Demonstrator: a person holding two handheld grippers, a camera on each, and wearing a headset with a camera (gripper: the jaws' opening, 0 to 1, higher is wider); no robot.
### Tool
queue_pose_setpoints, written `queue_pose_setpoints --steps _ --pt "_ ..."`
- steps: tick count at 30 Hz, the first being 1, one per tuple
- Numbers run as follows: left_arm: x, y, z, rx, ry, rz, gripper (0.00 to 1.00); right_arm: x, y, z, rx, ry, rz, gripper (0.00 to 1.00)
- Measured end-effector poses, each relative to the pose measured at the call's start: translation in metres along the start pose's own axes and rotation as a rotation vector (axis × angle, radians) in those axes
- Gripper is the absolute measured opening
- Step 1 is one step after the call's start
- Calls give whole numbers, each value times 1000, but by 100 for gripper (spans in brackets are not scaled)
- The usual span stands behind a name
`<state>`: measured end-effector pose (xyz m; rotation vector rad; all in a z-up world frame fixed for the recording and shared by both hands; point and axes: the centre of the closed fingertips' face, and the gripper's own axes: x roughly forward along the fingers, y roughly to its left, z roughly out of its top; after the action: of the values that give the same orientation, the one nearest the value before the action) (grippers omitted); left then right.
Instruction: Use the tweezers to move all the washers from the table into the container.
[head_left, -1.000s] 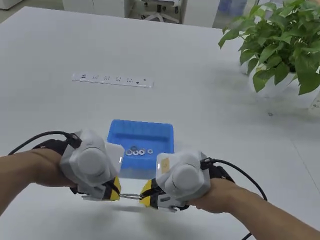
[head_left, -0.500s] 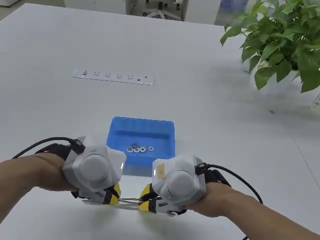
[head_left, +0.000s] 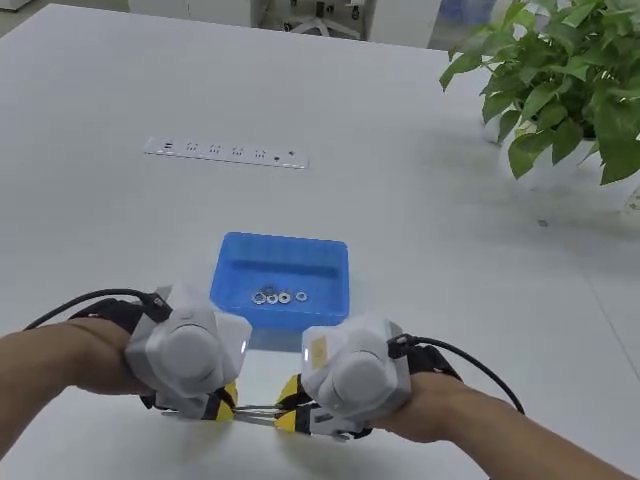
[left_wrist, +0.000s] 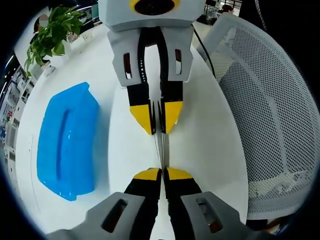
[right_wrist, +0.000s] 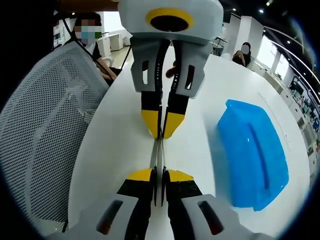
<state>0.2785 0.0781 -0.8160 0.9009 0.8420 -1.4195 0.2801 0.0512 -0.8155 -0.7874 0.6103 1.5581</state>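
A blue container (head_left: 322, 262) sits on the white table (head_left: 420, 230) with several washers (head_left: 280, 297) lying in it. Just nearer than the container, my two grippers face each other tip to tip. Thin metal tweezers (head_left: 256, 411) bridge the gap between them. My left gripper (head_left: 225, 404) is shut on one end of the tweezers (left_wrist: 161, 150). My right gripper (head_left: 288, 416) is shut on the other end (right_wrist: 159, 152). The container (left_wrist: 67, 140) lies left of the jaws in the left gripper view, and the container (right_wrist: 255, 150) lies right of them in the right gripper view.
A white power strip (head_left: 225, 155) lies farther back on the table. A potted plant (head_left: 565, 80) stands at the far right. A mesh chair (left_wrist: 260, 115) is beside the table's near edge, and people sit in the background (right_wrist: 90, 30).
Both grippers, with the tweezers between them, have drawn back a little toward the person, away from the container. Both have stayed shut.
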Motion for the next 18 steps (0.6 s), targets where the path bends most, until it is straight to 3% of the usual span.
queue_pose_setpoints --steps 8,11,18 --pt "-1 0 -2 3 2 4 7 0 0 -1 -10 11 -7 12" --pt "-3 4 -4 5 8 27 10 -3 -3 -2 -4 21 -31 17" --pt "-16 8 -4 -23 -17 59 14 -18 -9 0 47 -12 -75 24"
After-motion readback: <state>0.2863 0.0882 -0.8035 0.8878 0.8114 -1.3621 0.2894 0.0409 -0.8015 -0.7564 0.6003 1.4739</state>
